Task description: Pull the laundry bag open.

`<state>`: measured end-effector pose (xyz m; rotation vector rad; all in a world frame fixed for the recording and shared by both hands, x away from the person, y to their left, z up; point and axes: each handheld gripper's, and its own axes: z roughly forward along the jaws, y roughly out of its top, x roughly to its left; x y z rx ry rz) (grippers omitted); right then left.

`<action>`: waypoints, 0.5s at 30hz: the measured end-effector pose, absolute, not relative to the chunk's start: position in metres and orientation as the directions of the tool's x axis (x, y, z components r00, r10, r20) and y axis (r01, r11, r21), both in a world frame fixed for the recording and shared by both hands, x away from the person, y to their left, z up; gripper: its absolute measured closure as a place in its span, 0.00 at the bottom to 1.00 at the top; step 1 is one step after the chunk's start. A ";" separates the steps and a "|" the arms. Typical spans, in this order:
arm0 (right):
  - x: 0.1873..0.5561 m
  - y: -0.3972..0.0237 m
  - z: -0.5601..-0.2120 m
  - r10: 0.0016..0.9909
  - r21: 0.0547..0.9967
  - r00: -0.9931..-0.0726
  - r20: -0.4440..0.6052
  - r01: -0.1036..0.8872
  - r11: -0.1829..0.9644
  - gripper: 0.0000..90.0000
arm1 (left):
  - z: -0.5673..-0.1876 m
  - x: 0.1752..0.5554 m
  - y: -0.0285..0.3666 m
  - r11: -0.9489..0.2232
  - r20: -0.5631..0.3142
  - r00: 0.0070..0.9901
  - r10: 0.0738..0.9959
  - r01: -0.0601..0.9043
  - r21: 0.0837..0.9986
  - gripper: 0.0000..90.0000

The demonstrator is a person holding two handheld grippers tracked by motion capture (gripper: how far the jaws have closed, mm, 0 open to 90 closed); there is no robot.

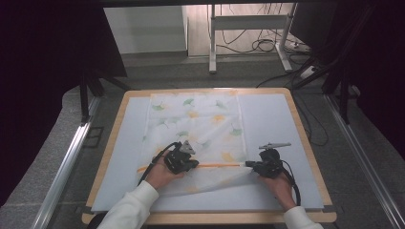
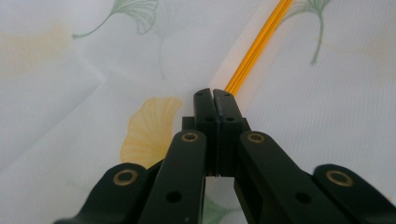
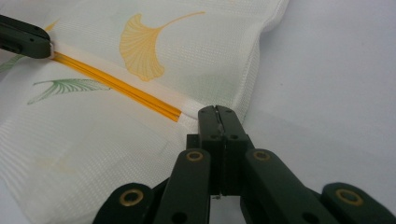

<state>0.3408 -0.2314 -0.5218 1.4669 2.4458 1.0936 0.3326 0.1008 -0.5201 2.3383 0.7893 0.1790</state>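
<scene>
A white mesh bag (image 1: pixel 200 124) printed with green and yellow ginkgo leaves lies flat on the table. An orange zipper (image 1: pixel 219 165) runs across its near part. My left gripper (image 1: pixel 196 164) is shut at the zipper's left end, and in the left gripper view its jaws (image 2: pixel 213 95) meet right where the orange zipper (image 2: pixel 257 44) starts; what they pinch is hidden. My right gripper (image 1: pixel 248 164) is shut on the white tape at the zipper's right end (image 3: pixel 187 109), at the bag's edge, with its tips (image 3: pixel 216 112) pressed together. The left gripper (image 3: pixel 23 39) also appears at the zipper's far end.
The bag rests on a pale blue mat (image 1: pixel 272 119) covering a wooden table (image 1: pixel 305 157). Metal rails (image 1: pixel 67 162) run along both sides of the table. A desk frame and cables (image 1: pixel 258 43) stand on the floor beyond.
</scene>
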 end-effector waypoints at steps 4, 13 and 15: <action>0.341 -0.231 -0.522 0.799 0.613 -0.535 0.275 0.738 0.283 1.00 | -0.519 0.330 0.107 -0.614 -0.060 0.807 0.587 0.492 0.618 1.00; 0.341 -0.232 -0.522 0.799 0.613 -0.534 0.275 0.738 0.282 1.00 | -0.520 0.326 0.122 -0.594 -0.076 0.790 0.608 0.516 0.618 1.00; 0.341 -0.231 -0.522 0.799 0.613 -0.534 0.276 0.738 0.282 1.00 | -0.521 0.325 0.124 -0.592 -0.075 0.789 0.610 0.517 0.618 1.00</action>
